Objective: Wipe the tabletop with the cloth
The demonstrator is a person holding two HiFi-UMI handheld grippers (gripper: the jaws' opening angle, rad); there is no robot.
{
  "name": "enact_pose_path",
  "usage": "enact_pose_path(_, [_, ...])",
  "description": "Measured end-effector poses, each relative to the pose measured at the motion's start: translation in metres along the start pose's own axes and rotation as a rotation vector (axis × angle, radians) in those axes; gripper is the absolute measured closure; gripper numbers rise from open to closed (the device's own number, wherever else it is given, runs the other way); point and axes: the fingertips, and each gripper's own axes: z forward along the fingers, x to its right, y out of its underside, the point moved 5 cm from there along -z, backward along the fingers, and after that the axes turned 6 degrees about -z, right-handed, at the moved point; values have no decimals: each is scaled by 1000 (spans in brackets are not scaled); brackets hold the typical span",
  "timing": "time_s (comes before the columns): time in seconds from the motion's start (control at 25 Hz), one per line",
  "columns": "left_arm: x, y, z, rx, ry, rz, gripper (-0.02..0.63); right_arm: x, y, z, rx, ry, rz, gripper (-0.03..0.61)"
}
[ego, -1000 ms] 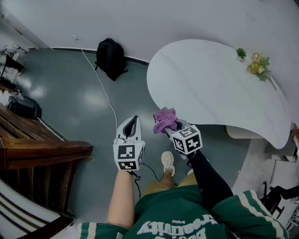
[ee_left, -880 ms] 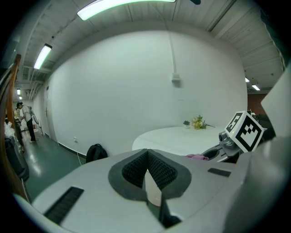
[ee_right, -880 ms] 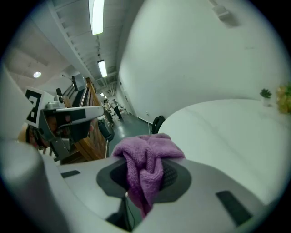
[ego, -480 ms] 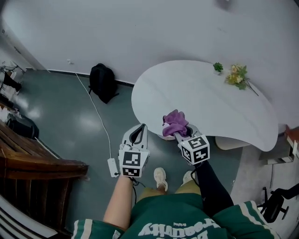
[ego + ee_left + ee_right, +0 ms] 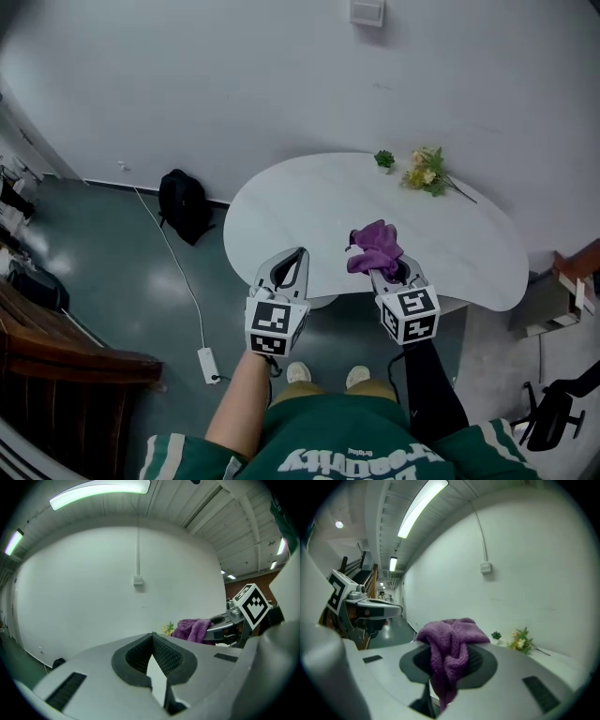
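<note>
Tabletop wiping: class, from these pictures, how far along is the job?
Done: the right gripper is shut on the purple cloth. In hand: the cloth is held over the table's near edge; the left gripper is shut and empty. Left: apparently all the wiping, working round the flowers at the far edge.

Purple cloth (image 5: 376, 247) — bunched, pinched in the right gripper (image 5: 382, 269) — hangs over the near edge of the white rounded tabletop (image 5: 300, 206).

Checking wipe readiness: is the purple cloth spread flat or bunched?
Bunched. The purple knitted cloth sits crumpled in a wad, pinched in the jaws of the right gripper; none lies flat on the white rounded tabletop.
</note>
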Motion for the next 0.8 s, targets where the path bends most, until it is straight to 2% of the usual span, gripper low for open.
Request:
enact_pose_path(0.44, [114, -49, 53, 85, 58, 12, 614, 117, 7, -86, 84, 117, 6, 482])
enact_pose_path(0.8, [167, -67, 71, 111, 109, 25, 614, 162, 22, -125, 162, 128, 57, 479])
